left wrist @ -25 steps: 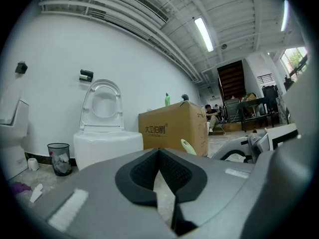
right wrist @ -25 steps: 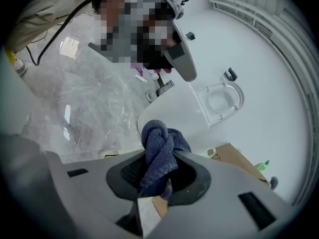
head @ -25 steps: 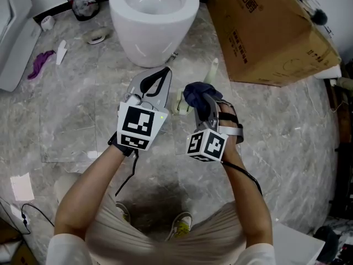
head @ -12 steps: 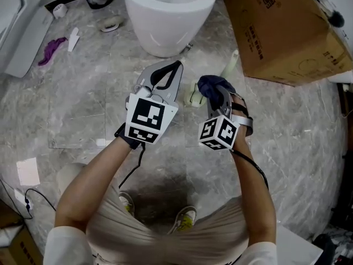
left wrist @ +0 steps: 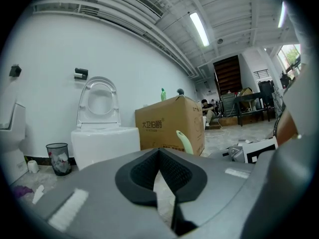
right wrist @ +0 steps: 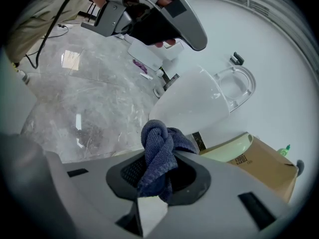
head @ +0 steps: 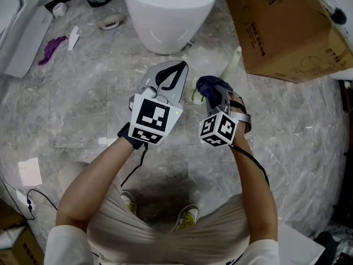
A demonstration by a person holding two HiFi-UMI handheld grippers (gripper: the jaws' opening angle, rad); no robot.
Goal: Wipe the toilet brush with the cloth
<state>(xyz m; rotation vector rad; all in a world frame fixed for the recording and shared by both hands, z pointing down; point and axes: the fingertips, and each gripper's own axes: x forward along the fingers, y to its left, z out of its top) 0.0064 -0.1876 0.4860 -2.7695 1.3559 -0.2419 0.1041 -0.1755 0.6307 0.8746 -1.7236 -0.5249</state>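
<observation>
Of two tools, the left tool [left wrist: 159,150], closed and empty, is now slightly nearer the toilet [head: 168,15], while the right tool [head: 215,93] grips one blue cloth [right wrist: 158,153] beside one green toilet brush [head: 234,61].

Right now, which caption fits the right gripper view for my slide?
The right gripper, shut on a dark blue cloth, faces the white toilet.

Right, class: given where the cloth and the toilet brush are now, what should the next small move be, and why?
Probably ease the right gripper forward and down so the cloth meets the toilet brush. The cloth is pinched in its jaws, the pale green brush lies on the floor just beyond it, and the left gripper is shut on nothing.
</observation>
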